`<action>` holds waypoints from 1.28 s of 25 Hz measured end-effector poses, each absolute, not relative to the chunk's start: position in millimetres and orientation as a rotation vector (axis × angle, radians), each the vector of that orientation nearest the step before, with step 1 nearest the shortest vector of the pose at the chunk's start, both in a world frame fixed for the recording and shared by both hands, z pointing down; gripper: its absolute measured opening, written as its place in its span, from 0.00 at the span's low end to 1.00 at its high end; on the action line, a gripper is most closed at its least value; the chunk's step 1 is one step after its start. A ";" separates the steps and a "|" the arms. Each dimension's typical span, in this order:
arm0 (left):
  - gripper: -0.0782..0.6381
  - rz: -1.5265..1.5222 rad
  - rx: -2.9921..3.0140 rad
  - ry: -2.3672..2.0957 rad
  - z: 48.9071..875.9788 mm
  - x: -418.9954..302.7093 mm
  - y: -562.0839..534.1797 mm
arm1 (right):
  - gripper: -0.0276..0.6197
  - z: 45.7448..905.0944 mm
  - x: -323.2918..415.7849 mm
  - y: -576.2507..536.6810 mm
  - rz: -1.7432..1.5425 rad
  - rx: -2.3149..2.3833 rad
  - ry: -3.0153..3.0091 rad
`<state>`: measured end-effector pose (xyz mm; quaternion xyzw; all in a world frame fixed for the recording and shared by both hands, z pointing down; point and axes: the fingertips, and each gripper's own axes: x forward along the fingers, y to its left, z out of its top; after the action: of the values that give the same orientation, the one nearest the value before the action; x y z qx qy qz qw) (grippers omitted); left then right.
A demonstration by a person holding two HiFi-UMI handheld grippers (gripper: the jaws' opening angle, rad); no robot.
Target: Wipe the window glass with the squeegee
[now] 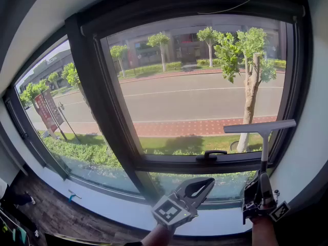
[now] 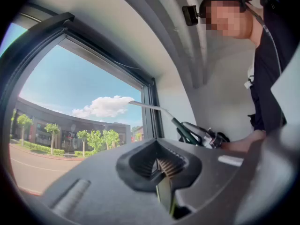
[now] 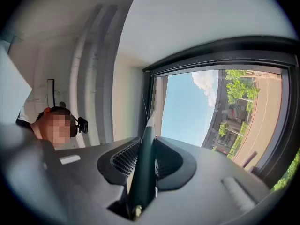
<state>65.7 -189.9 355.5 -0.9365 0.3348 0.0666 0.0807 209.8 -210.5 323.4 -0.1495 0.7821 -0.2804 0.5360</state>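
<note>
Green-handled squeegee (image 1: 264,143) is pinched upright in the right claw (image 1: 262,181), blade above it; left claw (image 1: 209,182) is seen pressed together.

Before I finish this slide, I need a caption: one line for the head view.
The right gripper holds a squeegee upright near the window glass; the left gripper is shut and empty.

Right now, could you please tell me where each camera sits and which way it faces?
Head view: on the head, facing the window, above left gripper, right gripper and forearms.
Left gripper view: over its shut jaws, facing the squeegee and the person's torso.
Right gripper view: along the clamped squeegee handle toward the window; person's head shows.
All share window and squeegee.
</note>
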 end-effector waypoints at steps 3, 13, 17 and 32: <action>0.11 0.179 -2.799 1.006 355.4 66.2 -191.8 | 0.18 326.0 215.5 -209.0 -0.555 -0.328 1.927; 0.11 0.173 -2.816 0.922 351.0 88.2 -194.1 | 0.18 328.9 222.4 -205.6 -0.508 -0.313 1.947; 0.11 0.172 -2.822 0.905 350.9 92.0 -193.1 | 0.18 327.9 224.9 -206.1 -0.509 -0.308 1.934; 0.11 0.132 -2.802 0.879 346.4 106.0 -201.5 | 0.18 288.9 225.0 -229.1 -0.549 -0.334 1.886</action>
<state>106.0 -201.5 346.4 -0.9483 0.2975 0.0446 0.1011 225.0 -229.1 288.9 -0.1406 0.7946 -0.2311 0.5435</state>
